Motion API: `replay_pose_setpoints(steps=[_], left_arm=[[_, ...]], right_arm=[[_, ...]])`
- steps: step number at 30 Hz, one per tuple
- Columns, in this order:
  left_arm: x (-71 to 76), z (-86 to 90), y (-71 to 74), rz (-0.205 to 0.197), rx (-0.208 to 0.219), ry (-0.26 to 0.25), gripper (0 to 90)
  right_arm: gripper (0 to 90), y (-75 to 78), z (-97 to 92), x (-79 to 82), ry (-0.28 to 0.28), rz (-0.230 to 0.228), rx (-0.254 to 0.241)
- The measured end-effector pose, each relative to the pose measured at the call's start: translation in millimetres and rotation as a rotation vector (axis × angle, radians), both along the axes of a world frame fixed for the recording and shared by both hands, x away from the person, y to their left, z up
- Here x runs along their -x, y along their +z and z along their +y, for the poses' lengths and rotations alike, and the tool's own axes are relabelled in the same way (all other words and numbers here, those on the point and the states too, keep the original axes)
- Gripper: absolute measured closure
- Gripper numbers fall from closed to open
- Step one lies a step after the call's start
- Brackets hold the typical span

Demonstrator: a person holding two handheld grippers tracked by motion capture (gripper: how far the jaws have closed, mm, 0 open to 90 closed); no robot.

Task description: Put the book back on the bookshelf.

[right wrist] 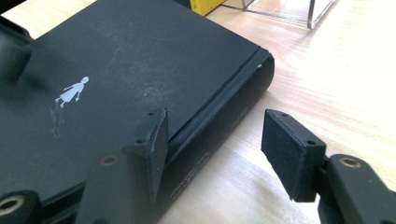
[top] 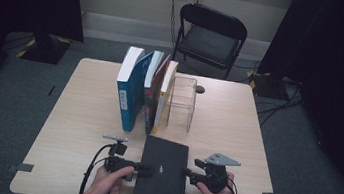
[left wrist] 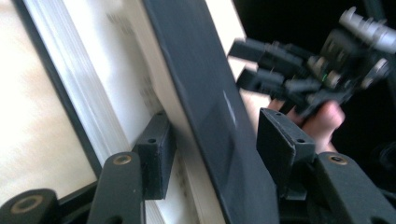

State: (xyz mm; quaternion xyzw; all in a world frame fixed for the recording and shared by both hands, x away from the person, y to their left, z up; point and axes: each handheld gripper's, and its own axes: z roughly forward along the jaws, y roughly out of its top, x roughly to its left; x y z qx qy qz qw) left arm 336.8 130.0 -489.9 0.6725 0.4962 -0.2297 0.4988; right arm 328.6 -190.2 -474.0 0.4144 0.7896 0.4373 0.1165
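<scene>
Black book (top: 162, 174) is lying flat at the desk's (top: 82, 110) near edge, left tongs (top: 146, 170) straddling its lifted cover — apparently not yet pinching, view blurred — while right tongs (top: 185, 172) are standing apart at the spine, steadying it for opening.

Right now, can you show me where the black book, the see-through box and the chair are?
black book (top: 162, 174), high view, middle of its front cover.
see-through box (top: 182, 103), high view, its clear side wall.
chair (top: 210, 42), high view, on the seat.
</scene>
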Motion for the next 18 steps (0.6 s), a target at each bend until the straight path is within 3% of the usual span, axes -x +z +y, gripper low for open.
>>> replay_pose_setpoints(steps=[8,12,14,18], left_arm=[[-13.1,-11.2,-1.1,-0.005,-0.015,-0.040,46.9],[-22.9,-15.6,-6.1,0.005,0.015,-0.048,50.7],[-26.1,-17.2,-5.9,0.003,0.008,-0.063,52.8],[-28.8,-28.2,-3.2,-0.013,0.000,-0.056,48.6]], right_arm=[[42.1,0.0,0.1,0.2,0.007,0.007,-0.002],[42.1,-0.3,0.2,-0.5,0.008,0.013,-0.010],[42.1,-0.3,0.3,-0.5,0.009,0.011,-0.008],[41.9,-0.6,-0.5,-1.3,0.015,0.014,-0.012]])
